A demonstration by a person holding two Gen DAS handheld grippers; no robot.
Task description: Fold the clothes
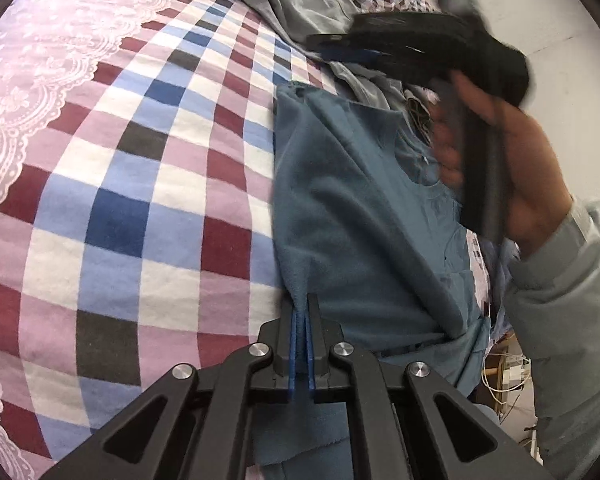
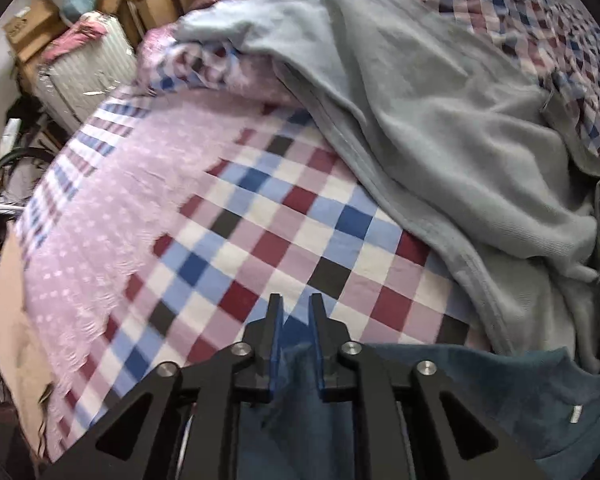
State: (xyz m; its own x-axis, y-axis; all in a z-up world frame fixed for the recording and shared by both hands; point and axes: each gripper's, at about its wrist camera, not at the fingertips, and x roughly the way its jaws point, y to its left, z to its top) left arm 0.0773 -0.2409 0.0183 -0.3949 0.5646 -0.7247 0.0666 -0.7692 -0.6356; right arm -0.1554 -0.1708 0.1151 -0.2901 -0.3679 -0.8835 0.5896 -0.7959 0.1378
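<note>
Between the pads of left hand-held gripper (image 1: 302, 316): teal garment (image 1: 360, 216) edge, pinched tight. Right hand-held gripper (image 2: 296, 320): narrow, same teal cloth in the jaws. Step, judged: spreading on bed (image 2: 260, 220) before folding. Next: pull edge taut, lay flat. Obstacle: grey sweatshirt (image 2: 440, 128) heaped ahead-right.

Both grippers (image 1: 301, 314) (image 2: 296, 314) clamped (right slightly wider)
</note>
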